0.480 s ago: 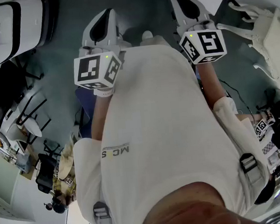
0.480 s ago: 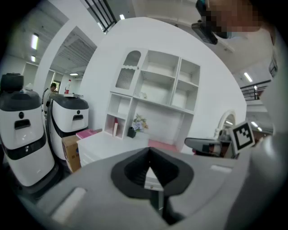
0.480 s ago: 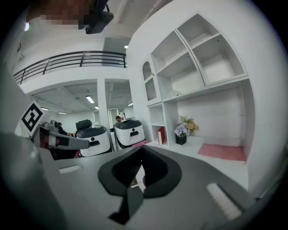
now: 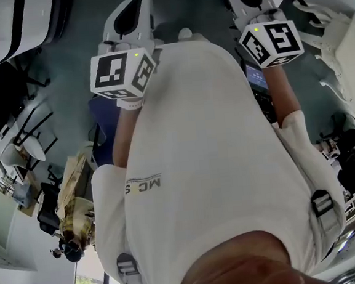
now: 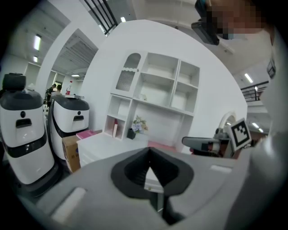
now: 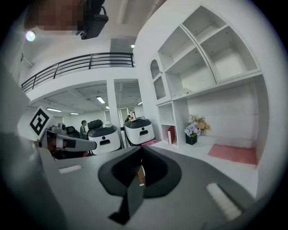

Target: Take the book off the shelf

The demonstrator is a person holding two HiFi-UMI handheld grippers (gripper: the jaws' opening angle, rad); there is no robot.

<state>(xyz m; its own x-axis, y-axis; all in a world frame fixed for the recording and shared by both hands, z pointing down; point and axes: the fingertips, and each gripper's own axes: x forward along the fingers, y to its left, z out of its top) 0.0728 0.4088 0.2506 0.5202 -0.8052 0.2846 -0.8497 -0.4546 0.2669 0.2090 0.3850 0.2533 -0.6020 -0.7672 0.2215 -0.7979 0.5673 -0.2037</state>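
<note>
Book [image 6: 170,134], red by the look of it, stands upright in the shelf [image 6: 229,60] cubby just left of the flower pot [image 6: 192,134]. Left gripper [image 5: 149,149] and right gripper [image 6: 141,147] hang well short of the pot, fingers pressed together on nothing. Part one pair before reaching, then pinch the spine squarely.

Left tool [image 5: 150,166], jaws together, faces a white shelf [image 5: 155,96] holding a book [image 5: 115,127].
</note>
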